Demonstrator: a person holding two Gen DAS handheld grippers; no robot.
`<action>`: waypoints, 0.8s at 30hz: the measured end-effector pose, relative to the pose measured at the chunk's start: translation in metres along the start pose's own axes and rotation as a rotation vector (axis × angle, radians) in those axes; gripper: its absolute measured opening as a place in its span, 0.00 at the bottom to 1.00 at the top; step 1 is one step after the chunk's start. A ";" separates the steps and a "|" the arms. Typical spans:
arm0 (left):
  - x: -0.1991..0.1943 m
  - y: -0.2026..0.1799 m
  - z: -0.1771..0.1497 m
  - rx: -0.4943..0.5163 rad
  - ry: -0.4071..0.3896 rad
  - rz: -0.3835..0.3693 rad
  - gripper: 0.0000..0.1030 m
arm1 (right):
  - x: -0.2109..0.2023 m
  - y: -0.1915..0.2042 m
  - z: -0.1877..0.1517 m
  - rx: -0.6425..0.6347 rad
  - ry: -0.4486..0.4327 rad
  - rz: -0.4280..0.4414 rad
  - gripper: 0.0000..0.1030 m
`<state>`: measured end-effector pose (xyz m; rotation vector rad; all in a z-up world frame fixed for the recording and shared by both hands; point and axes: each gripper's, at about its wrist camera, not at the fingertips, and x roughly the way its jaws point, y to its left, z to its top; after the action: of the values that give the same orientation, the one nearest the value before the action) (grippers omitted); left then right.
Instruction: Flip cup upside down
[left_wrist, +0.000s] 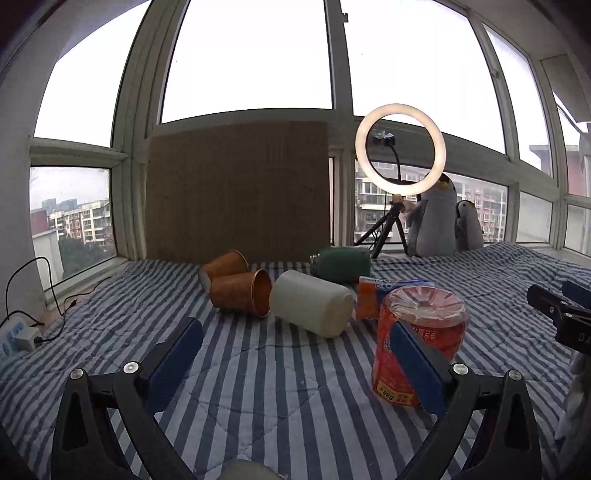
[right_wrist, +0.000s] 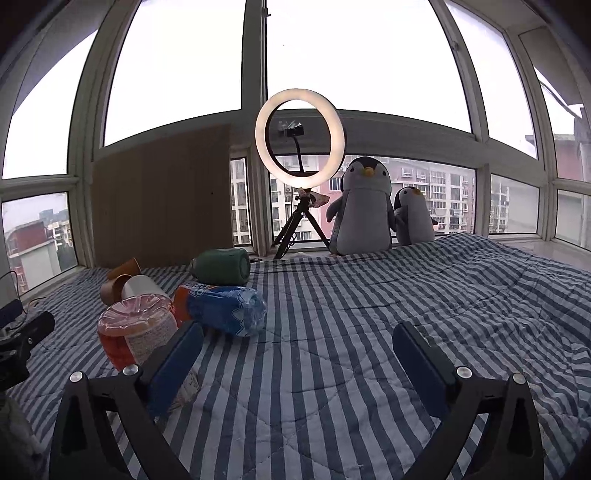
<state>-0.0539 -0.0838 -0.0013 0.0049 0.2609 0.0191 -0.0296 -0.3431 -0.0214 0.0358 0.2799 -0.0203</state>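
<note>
Left of the red wrapped cup (left_wrist: 421, 332), other cups lie toppled; your left gripper (left_wrist: 295, 363) and right gripper (right_wrist: 297, 363) gape wide, empty, ready for approach.

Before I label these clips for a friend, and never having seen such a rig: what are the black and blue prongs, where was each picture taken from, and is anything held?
There is no robot arm here. A person holds a two-finger tool in each hand, with a wide-angle camera on each that looks along its fingers.

One picture looks out from the left tool, the other from the right tool. The black arms with blue pads are their fingers. Both stand open, with only bedding between the pads; nothing is held.

On the striped quilt lie two brown paper cups on their sides, a white cup on its side, a green cylinder, a blue snack packet, and an upright red wrapped cup.

Behind stand a ring light and two plush penguins.
</note>
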 end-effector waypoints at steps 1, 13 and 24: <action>0.000 0.000 0.000 -0.002 0.001 0.001 1.00 | 0.000 0.000 0.000 -0.002 -0.001 0.000 0.99; -0.002 0.002 0.000 -0.006 -0.010 0.005 1.00 | -0.001 0.002 0.001 -0.008 -0.002 0.001 0.99; -0.004 0.002 0.000 -0.005 -0.014 0.007 0.99 | 0.000 0.003 0.001 -0.010 -0.003 0.002 0.99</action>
<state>-0.0576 -0.0821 0.0000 0.0013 0.2465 0.0267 -0.0296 -0.3403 -0.0206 0.0257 0.2765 -0.0168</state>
